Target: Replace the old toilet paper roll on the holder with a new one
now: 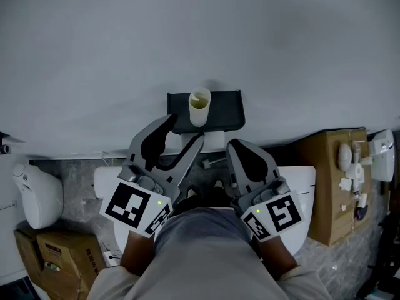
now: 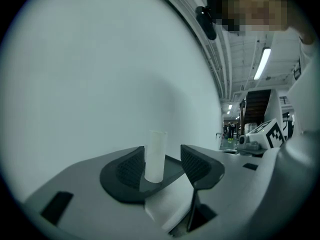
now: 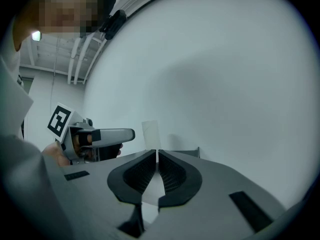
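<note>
Shows bare cardboard tube (image 1: 199,106) upright on top of black wall holder (image 1: 226,112), left gripper (image 1: 185,130) level with jaws wide apart either side of it and gripping nothing, pads seemingly clear of the tube though hard to confirm; right gripper (image 1: 233,146) just beside, jaws pressed together, empty. Fits either closing in on the tube or letting go of it, so keep jaws square and level, go slow, avoid nudging: light, tall, tips easily. Has brown carton (image 1: 325,195) at right bearing small white fittings (image 1: 345,158) on top, second carton (image 1: 56,255) lower left, contents hidden.
</note>
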`<action>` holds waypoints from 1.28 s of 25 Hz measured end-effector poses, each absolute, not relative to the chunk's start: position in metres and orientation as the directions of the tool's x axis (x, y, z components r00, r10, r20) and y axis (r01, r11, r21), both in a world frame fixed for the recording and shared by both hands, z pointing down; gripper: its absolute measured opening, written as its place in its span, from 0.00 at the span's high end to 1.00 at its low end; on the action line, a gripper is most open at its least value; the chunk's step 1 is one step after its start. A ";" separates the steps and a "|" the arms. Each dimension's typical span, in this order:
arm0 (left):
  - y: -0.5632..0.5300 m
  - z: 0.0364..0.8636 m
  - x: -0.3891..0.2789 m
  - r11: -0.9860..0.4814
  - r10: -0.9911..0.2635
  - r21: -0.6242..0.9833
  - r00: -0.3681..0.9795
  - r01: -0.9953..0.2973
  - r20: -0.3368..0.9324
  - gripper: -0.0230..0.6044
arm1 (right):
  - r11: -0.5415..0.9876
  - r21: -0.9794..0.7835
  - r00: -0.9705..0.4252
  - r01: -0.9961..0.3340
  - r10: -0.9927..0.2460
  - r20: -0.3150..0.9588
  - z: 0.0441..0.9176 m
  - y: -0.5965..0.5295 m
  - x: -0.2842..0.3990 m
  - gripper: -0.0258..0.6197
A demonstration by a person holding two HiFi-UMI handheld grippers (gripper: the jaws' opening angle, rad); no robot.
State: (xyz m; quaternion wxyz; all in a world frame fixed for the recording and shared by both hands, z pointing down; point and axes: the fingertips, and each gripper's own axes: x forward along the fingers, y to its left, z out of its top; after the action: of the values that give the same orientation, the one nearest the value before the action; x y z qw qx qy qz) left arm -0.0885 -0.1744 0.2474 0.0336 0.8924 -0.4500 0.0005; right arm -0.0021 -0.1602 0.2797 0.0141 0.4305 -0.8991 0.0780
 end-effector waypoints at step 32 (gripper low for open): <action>-0.131 0.266 -0.087 -0.546 -0.835 0.112 0.550 -0.831 0.008 0.96 | 0.650 -0.029 -0.648 -0.760 -0.753 0.115 0.259 -0.138 0.008 0.94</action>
State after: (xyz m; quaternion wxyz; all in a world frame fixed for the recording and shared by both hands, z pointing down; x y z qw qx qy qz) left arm -0.0865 -0.1314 0.2658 0.0510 0.8788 -0.4739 -0.0232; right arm 0.0078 -0.1377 0.2589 0.0463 0.4169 -0.9070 0.0375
